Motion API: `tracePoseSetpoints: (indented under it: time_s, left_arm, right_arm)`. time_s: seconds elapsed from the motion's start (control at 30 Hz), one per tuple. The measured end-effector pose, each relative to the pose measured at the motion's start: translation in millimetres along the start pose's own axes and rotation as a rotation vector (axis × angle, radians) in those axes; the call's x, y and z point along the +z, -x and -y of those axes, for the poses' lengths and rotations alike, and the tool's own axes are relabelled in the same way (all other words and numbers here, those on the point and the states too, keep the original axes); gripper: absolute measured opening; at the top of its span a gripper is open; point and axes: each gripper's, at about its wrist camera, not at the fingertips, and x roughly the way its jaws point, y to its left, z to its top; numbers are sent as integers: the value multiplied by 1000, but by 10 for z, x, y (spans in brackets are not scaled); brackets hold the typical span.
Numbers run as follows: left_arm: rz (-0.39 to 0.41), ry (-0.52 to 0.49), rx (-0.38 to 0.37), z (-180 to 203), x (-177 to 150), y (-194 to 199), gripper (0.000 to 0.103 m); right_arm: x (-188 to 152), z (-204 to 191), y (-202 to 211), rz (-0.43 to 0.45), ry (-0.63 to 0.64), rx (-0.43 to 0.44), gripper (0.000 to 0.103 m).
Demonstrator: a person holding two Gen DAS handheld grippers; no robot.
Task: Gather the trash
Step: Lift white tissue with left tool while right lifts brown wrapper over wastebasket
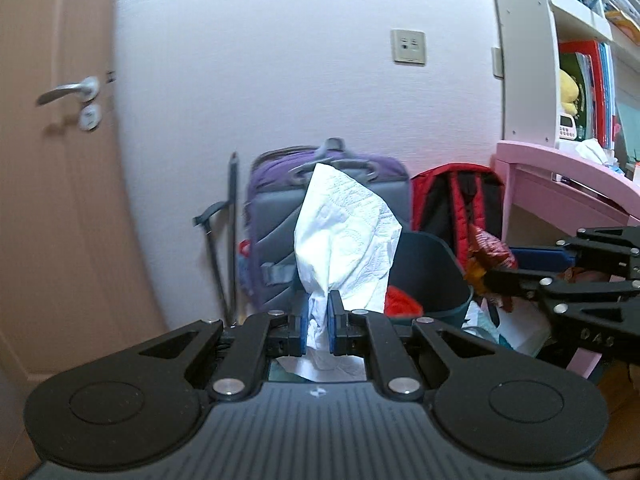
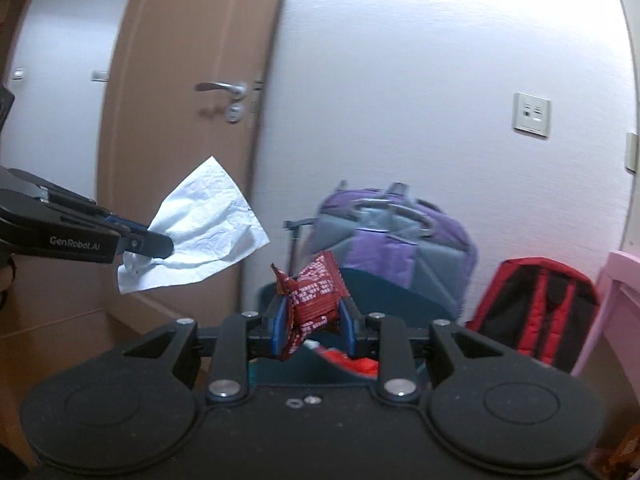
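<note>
My left gripper is shut on a crumpled white tissue, which stands up from the pads; it also shows in the right wrist view, held at the left. My right gripper is shut on a dark red snack wrapper; the wrapper also shows in the left wrist view at the right. A dark teal bin stands just beyond both grippers, with red trash inside. In the right wrist view the bin lies behind the wrapper.
A purple and grey backpack and a red and black backpack lean on the white wall behind the bin. A brown door is at the left. A pink desk and a bookshelf are at the right.
</note>
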Motion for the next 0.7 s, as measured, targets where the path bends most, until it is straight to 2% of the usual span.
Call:
tracePoseSetpoints:
  time_s: [0.17, 0.33, 0.57, 0.7]
  left_arm:
    - [-23, -26, -18, 276, 289, -385, 9]
    - [-73, -36, -21, 450, 434, -799, 9]
    - [-196, -30, -33, 568, 412, -1411, 9]
    - [-238, -31, -28, 573, 329, -1634, 9]
  right_arm:
    - [41, 303, -155, -11, -22, -41, 27]
    - [8, 489, -366, -44, -46, -52, 28]
    - [-102, 587, -712, -131, -70, -41, 28]
    - [-155, 605, -878, -171, -71, -23, 28]
